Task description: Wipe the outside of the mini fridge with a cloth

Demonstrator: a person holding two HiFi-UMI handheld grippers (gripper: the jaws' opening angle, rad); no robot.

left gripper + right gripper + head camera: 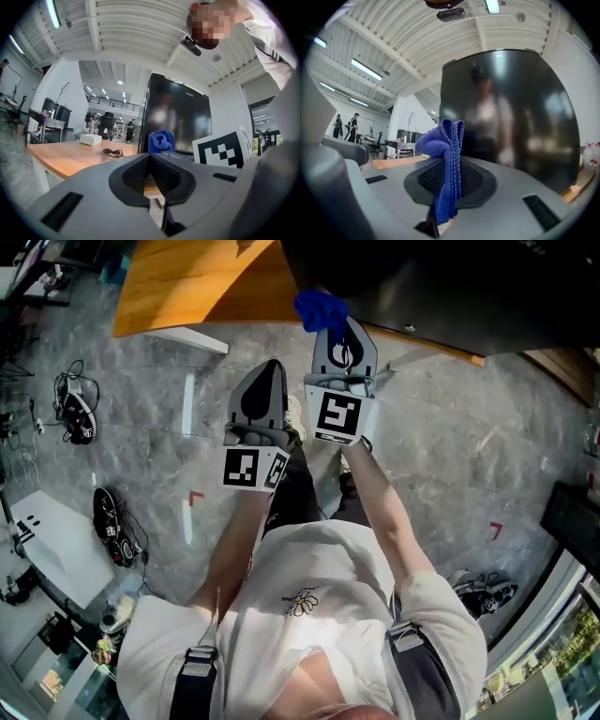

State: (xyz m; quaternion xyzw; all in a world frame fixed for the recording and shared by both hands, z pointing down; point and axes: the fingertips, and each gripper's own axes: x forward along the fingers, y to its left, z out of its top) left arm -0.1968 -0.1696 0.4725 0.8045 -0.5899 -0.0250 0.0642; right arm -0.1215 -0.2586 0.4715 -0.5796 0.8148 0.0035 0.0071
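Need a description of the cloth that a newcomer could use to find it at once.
Start at the black mini fridge, the big glossy dark box. In front of its door is the right gripper, and the cloth sticks out bunched from between its shut jaws. It is the only bright blue thing there; the left gripper beside it holds nothing.

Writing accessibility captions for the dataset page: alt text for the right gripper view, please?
The right gripper is shut on a folded blue cloth, which sticks up between its jaws in front of the glossy black door of a mini fridge. A wooden table and a large room with strip ceiling lights show at the left.
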